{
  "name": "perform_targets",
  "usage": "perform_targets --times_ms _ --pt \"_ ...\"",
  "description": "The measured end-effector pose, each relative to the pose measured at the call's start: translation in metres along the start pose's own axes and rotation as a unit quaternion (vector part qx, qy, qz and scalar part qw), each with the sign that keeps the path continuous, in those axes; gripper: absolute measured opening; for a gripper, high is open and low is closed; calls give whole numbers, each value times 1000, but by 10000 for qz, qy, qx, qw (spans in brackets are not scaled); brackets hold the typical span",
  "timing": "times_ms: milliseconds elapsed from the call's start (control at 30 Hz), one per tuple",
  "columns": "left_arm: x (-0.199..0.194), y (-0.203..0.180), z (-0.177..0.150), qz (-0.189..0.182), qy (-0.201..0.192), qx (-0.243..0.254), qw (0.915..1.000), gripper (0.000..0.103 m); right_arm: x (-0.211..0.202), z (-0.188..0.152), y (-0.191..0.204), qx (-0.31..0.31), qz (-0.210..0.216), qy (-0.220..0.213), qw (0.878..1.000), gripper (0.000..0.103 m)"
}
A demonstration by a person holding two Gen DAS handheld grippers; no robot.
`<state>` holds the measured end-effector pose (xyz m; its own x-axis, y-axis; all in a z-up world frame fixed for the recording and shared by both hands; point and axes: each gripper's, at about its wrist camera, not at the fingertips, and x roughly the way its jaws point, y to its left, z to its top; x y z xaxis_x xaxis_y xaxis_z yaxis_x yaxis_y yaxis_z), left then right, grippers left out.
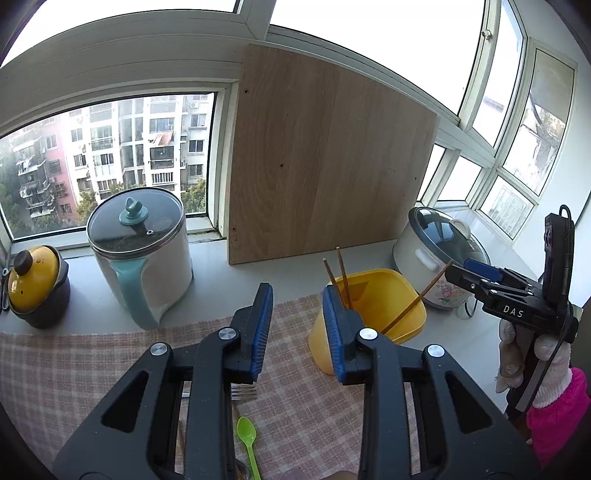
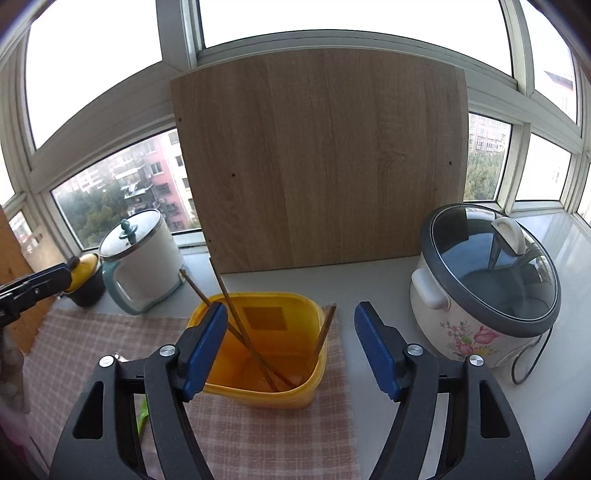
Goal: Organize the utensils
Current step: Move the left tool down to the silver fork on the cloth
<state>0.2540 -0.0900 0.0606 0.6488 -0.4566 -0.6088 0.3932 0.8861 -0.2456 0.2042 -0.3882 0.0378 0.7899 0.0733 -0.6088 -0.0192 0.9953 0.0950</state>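
A: Why do three chopsticks (image 2: 236, 325) lean inside the yellow tub (image 2: 317, 384)?
B: It serves as the holder; the right gripper (image 2: 290, 347) hangs over it, jaws spread, gripping nothing
A: And the left gripper (image 1: 297, 325)?
B: Also spread and bare, above the green spoon (image 1: 246, 434) and fork (image 1: 243, 392) on the checked cloth (image 1: 74, 369), likely next

Bright daylight floods through overexposed windows (image 2: 332, 18); sharp focus, heavy fisheye edge distortion.

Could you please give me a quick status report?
Both grippers, left and right, open, empty. Three chopsticks in yellow bin. Green spoon, fork still on cloth.
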Motion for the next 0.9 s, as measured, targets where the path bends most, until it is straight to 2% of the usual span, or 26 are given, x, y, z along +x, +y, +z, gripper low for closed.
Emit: perform_targets --times_ms 500,900 --pt "-39 78 -50 421 314 -265 9983 27 -40 -18 24 13 188 -179 9997 71" --pt "-51 111 -79 393 668 -134 9969 28 -48 -60 49 456 544 331 9969 71"
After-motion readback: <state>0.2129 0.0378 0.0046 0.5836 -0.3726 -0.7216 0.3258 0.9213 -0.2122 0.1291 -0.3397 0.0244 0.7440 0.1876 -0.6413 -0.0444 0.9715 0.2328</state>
